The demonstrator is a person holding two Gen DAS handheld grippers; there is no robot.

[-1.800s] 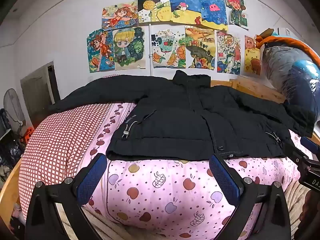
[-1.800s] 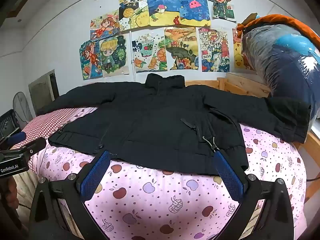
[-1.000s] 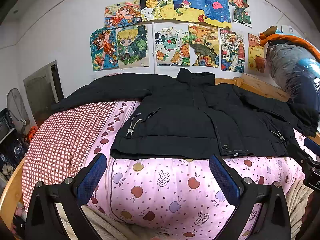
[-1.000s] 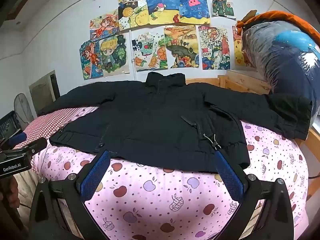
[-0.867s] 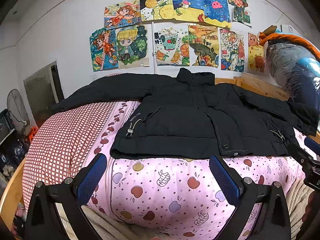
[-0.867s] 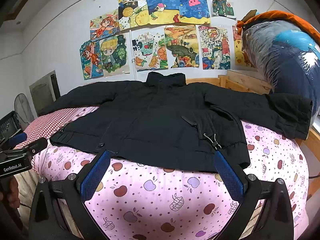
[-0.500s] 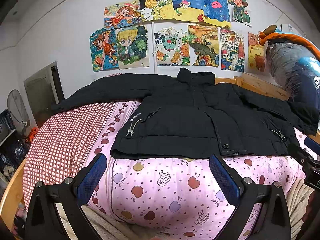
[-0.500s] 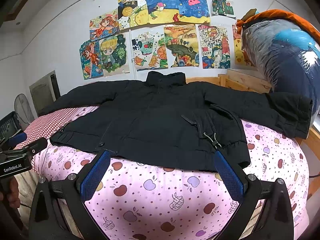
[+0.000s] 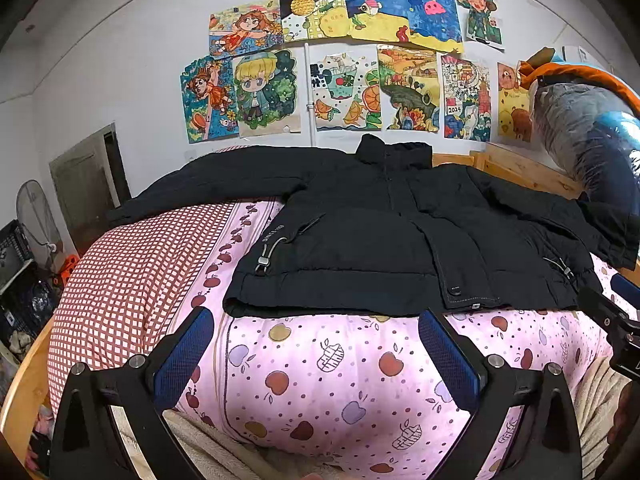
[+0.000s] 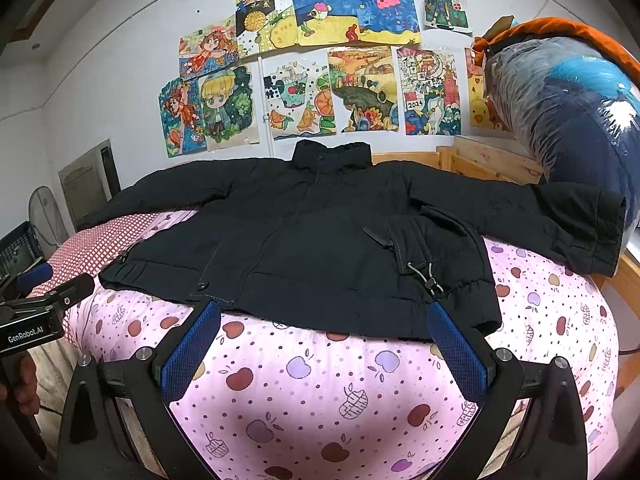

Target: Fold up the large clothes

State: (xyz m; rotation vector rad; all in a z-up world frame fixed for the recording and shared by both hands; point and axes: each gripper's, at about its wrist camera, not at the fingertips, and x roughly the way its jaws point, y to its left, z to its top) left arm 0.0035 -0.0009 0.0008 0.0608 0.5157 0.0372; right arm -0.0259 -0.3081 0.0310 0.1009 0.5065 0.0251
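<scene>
A black padded jacket (image 9: 360, 232) lies flat on the bed, front up, collar toward the wall and both sleeves spread out to the sides; it also shows in the right wrist view (image 10: 320, 236). My left gripper (image 9: 316, 344) is open and empty, just in front of the jacket's hem near its left corner. My right gripper (image 10: 324, 336) is open and empty, just in front of the hem near its right side. Each gripper shows at the edge of the other's view.
The bed has a pink apple-print cover (image 9: 340, 380) and a red checked part (image 9: 132, 264) at the left. A wooden bed frame (image 10: 480, 160) and a plastic-wrapped bundle (image 10: 568, 120) stand at the right. Drawings cover the wall (image 9: 340, 60). A fan (image 9: 36, 216) and crates stand at far left.
Both grippers have drifted very slightly; the jacket sits a touch lower in the left view than 1.8 s ago. The jacket has not moved and both grippers stay open.
</scene>
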